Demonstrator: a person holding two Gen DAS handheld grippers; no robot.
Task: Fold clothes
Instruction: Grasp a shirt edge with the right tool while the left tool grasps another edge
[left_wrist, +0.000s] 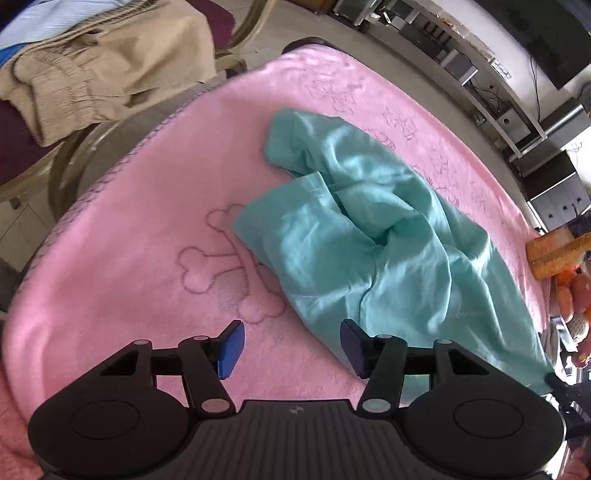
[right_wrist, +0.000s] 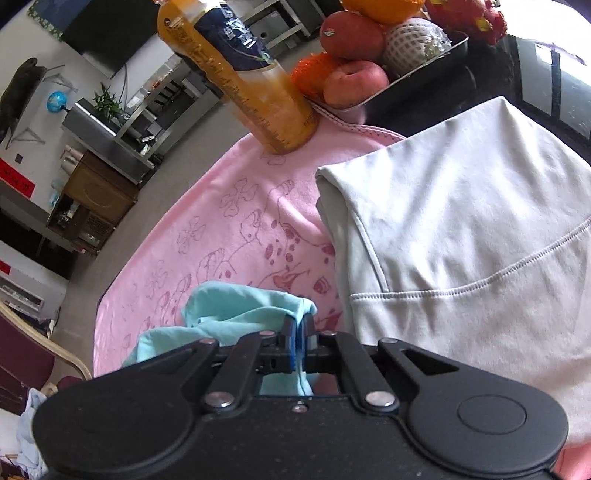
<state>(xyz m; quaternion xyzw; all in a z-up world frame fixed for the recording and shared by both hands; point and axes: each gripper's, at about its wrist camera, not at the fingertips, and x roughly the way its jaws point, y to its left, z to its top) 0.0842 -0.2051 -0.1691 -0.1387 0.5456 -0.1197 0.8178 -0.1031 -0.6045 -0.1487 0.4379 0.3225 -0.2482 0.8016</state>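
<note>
Over the pink blanket (left_wrist: 122, 229), the left hand-held gripper (left_wrist: 291, 347) hangs spread; the right hand-held gripper (right_wrist: 300, 334) pinches the teal garment (right_wrist: 236, 310).

Teal garment (right_wrist: 236, 314) mostly hidden behind right tool (right_wrist: 300, 332).

A teal garment (left_wrist: 373, 236) lies crumpled and unfolded on the pink blanket (left_wrist: 129, 280), rumpled into soft ridges (one edge trails off toward the right). In the right wrist view a bunched corner of it is raised. Beside it lies a pale grey garment (right_wrist: 461, 236), folded, with stitched seams showing.
</note>
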